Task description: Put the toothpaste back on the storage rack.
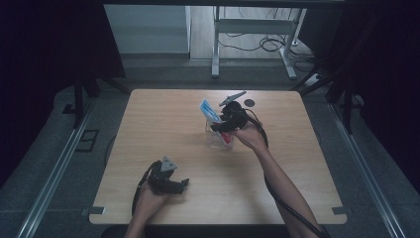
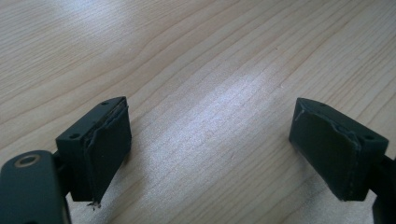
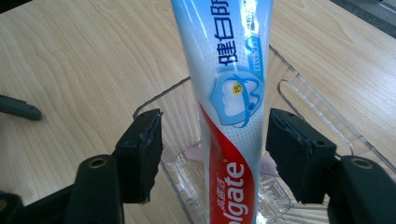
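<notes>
While idling at the lower left of the high view, had the left gripper [image 1: 179,184] spread wide and empty, close over bare bench [image 1: 163,124]. Little to go wrong there, save standing too far off to steady anything.

Toward the centre, found the toothpaste tube [image 1: 210,111] standing tilted in the clear container [image 1: 214,142], top leaning to the upper left. Had the right gripper [image 1: 221,127] around it from the right, jaws released. In the right gripper view, noted a pad on either side of the tube [image 3: 224,93], with a gap on both sides.

Judged tipping the main risk, given a tall tube, a light container [image 3: 306,95] and nothing gripping either. Could have toppled over the rim, or dragged the container along, if nudged by a jaw on the way out. Could also have snagged on a pad if drawn back askew.

Further right, noted a small dark disc [image 1: 249,102] well apart, no hazard.
</notes>
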{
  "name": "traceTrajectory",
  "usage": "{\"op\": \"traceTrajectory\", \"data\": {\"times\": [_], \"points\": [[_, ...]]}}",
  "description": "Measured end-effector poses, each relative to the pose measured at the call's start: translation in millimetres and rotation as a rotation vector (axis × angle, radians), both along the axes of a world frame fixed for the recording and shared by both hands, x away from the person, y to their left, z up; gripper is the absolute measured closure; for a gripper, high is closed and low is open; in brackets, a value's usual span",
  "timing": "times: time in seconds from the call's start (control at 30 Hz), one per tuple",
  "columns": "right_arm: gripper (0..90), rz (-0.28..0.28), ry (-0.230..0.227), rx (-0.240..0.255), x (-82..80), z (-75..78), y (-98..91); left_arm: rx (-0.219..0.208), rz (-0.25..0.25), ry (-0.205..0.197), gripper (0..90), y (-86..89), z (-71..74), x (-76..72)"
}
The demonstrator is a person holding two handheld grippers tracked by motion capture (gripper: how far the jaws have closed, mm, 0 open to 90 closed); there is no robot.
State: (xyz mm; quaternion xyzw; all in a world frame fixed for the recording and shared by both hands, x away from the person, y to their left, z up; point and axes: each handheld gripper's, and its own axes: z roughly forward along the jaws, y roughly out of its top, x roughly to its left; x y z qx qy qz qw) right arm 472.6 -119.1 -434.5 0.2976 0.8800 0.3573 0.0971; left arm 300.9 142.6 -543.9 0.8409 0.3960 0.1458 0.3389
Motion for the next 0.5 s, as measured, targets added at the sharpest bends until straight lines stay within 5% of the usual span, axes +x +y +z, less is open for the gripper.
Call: {"op": "traceTrajectory", "data": {"times": [0.5], "points": [[24.8,0.003,-0.015,0.011,-5.6,7.8,-5.6,0.000,-0.001,0.000,12.9,0.1,0.0,0.1]]}}
